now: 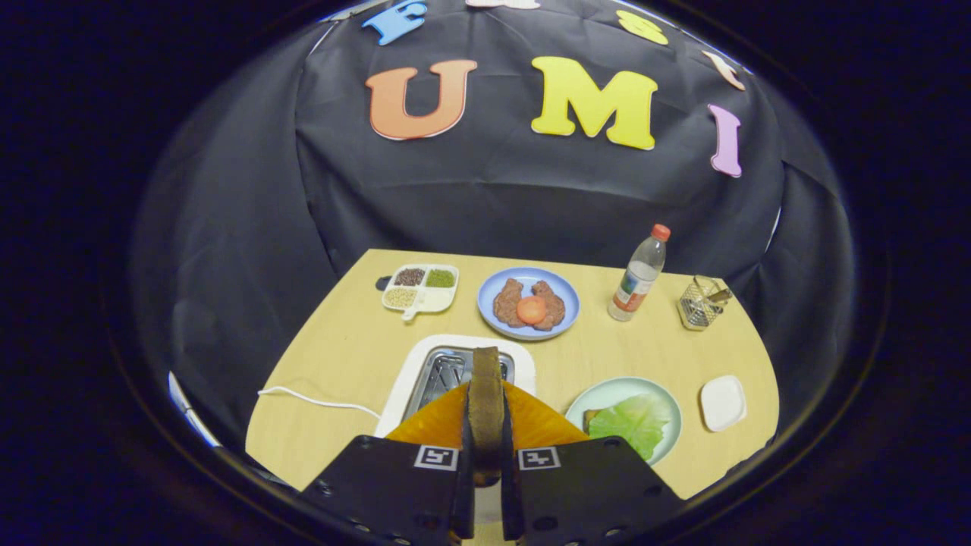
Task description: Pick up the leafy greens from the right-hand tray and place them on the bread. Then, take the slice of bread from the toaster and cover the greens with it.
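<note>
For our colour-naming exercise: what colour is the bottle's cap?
Orange-red. The bottle stands upright beyond the gripper, clearest in the gripper view.

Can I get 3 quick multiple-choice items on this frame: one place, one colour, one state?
1. Where do the greens lie?
A. on the blue plate with the meat
B. on the bread on the pale green plate, right of the toaster
C. in the wire basket

2. What colour is the bottle's cap?
A. red
B. white
C. black

3. What is the claw doing?
A. open over the table
B. shut on a slice of bread
C. shut on the bottle

Answers:
1 B: the leaf covers the bread on the green plate, beside the toaster.
2 A: the bottle behind that plate carries a red cap.
3 B: the slice of bread stands on edge between the two fingers, both pressed against it, above the toaster.
</note>
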The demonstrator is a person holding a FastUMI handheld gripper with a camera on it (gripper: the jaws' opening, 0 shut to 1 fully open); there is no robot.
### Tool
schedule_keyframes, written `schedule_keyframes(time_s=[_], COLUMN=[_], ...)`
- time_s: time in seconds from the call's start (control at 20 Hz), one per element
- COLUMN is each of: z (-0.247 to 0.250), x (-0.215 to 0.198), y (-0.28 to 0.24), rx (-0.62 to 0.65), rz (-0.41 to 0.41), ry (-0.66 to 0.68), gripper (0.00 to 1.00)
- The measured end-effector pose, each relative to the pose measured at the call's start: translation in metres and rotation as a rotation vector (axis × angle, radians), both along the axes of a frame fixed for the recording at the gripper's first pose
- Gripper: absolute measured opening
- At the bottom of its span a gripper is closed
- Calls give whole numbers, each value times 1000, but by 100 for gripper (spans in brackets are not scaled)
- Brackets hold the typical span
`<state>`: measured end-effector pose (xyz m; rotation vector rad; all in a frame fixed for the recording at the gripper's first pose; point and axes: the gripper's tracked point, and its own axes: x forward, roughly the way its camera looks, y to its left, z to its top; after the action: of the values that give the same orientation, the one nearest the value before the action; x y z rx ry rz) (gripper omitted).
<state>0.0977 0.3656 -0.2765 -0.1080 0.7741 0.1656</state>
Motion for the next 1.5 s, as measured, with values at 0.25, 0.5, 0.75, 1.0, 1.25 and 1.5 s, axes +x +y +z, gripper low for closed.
schedule_keyframes(time_s=[0.25,0.5,0.75,1.0,1.25,1.5], z=[47,62,44,6,-42,-84], x=[2,6,19,27,31,30], y=[-17,-54,-100,-128,-142,-164], rx=[87,161,187,175,195,207], rz=[7,-27,-67,-103,-127,-160], ry=[-46,-43,-13,39,112,184], gripper=[14,14,14,14,14,14])
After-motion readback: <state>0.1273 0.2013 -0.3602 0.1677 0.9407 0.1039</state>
